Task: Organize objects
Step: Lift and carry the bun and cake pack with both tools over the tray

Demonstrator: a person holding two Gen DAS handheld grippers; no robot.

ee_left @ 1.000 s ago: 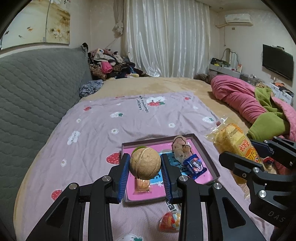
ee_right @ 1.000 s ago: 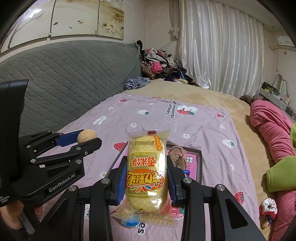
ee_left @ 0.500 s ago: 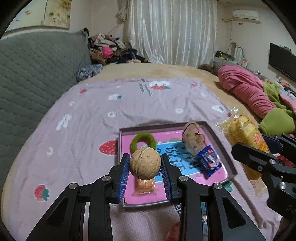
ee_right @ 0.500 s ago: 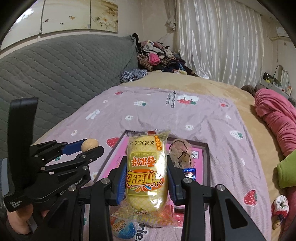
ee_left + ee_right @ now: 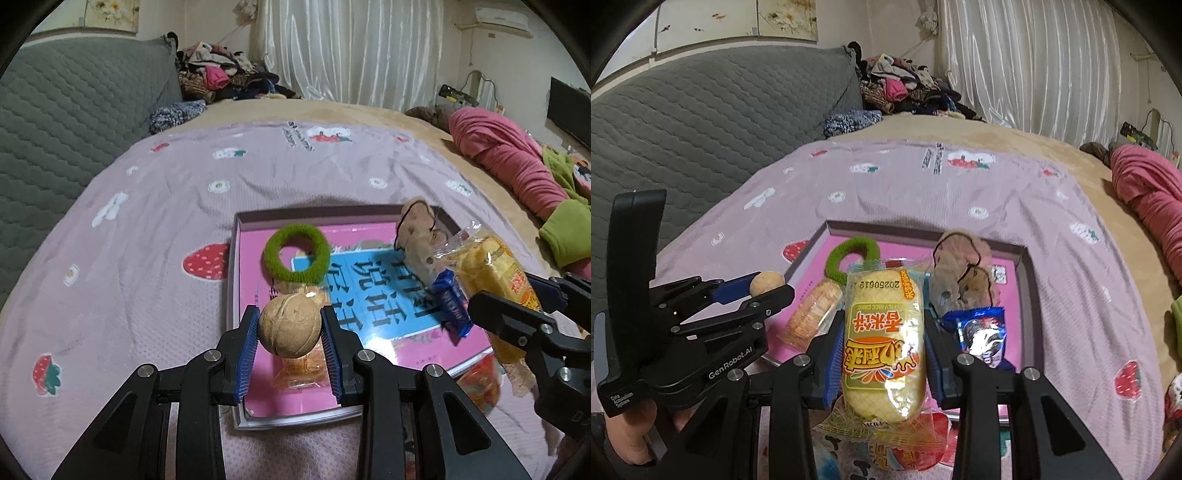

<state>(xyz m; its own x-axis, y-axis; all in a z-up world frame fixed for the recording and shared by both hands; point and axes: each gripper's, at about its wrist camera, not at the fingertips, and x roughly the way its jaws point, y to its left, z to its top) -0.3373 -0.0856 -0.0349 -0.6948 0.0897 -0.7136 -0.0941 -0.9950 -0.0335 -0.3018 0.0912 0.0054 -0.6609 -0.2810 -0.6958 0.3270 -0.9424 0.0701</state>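
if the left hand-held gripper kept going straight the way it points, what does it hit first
Most likely the orange-wrapped snack lying in the pink tray, directly beneath the walnut held by the left hand-held gripper. Depth is unclear; it could meet the tray floor instead.

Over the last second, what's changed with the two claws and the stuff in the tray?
Both claws came down toward the pink tray, which now looks larger and closer. The left claw kept its grip on the walnut, and the right claw kept the yellow rice cake packet. Nothing was let go. The green hair tie, plush toy and blue snack packet stayed put in the tray.
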